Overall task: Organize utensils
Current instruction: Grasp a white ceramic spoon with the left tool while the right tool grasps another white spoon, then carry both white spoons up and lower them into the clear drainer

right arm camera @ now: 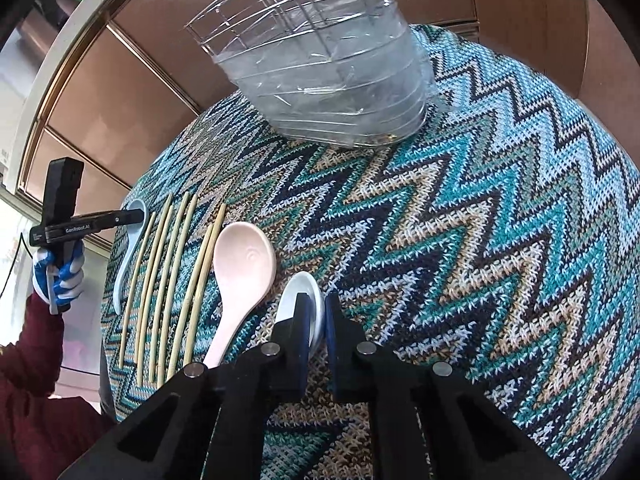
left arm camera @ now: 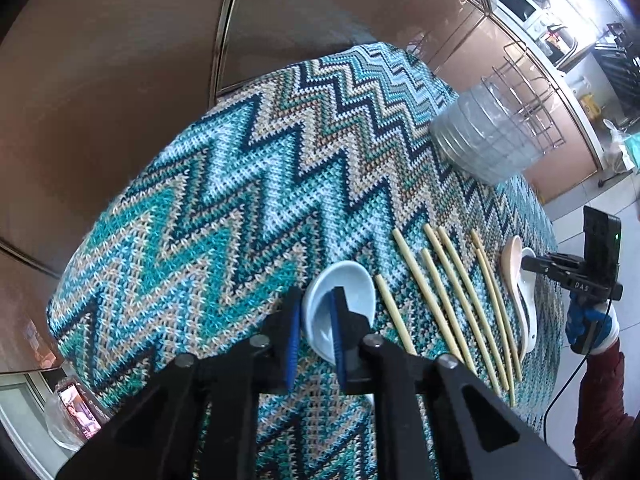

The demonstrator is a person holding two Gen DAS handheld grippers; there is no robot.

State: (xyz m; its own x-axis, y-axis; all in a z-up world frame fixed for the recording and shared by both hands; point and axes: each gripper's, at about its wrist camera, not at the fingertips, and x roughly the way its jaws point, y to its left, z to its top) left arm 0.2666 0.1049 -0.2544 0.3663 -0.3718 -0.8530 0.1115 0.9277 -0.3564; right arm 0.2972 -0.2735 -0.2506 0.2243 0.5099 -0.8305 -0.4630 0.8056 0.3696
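Observation:
My left gripper (left arm camera: 317, 300) is shut on the rim of a light blue spoon (left arm camera: 352, 284) that lies on the zigzag cloth (left arm camera: 224, 200). To its right lie several bamboo chopsticks (left arm camera: 440, 300), a pink spoon (left arm camera: 512, 260) and a white spoon (left arm camera: 530, 308). In the right wrist view, my right gripper (right arm camera: 316, 300) is shut on the rim of the white spoon (right arm camera: 296, 284), with the pink spoon (right arm camera: 244, 264) and the chopsticks (right arm camera: 172, 280) to its left. Further left, the left gripper (right arm camera: 136, 215) sits on the light blue spoon (right arm camera: 130, 256). The right gripper (left arm camera: 528, 266) shows from the side.
A wire basket lined with clear plastic (right arm camera: 332, 80) stands at the far side of the table, also seen as the basket (left arm camera: 492, 136). Blue-and-white gloved hands (right arm camera: 60, 272) hold the grippers. Brown cabinet panels rise behind the table. A phone (left arm camera: 78, 412) lies at the lower left.

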